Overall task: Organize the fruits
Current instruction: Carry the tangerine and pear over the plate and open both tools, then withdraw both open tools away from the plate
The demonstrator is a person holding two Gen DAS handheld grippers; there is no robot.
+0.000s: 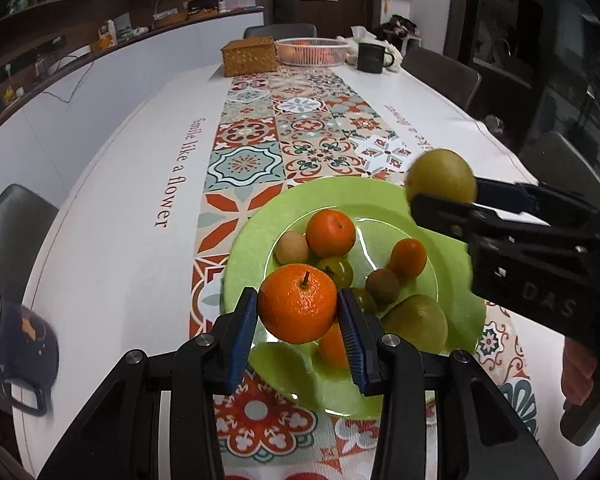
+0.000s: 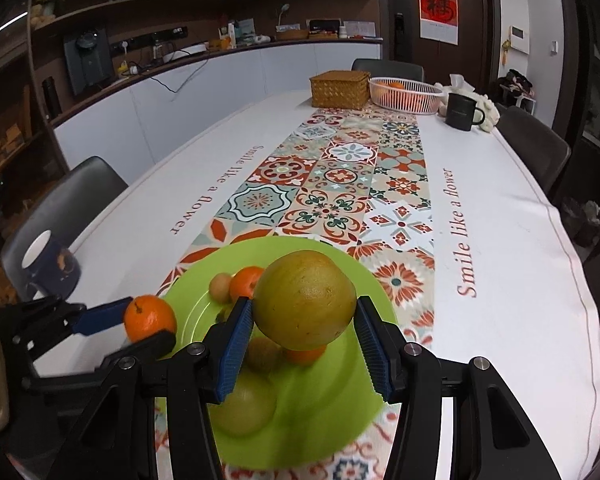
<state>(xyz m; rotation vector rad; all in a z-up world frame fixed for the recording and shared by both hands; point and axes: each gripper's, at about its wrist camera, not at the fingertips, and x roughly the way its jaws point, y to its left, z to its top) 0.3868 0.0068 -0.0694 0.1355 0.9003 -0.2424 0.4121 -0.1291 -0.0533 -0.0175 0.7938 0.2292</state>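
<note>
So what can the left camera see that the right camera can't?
Only the left wrist view shows the whole pile of fruit on the plate, including a small orange and a green grape-like fruit, plus the right gripper from outside.

Only the right wrist view shows the second "Smile like a flower" line, the shelves and the left gripper from outside.

Both show the green plate, the held orange, the held green fruit, the woven box and the white basket.
</note>
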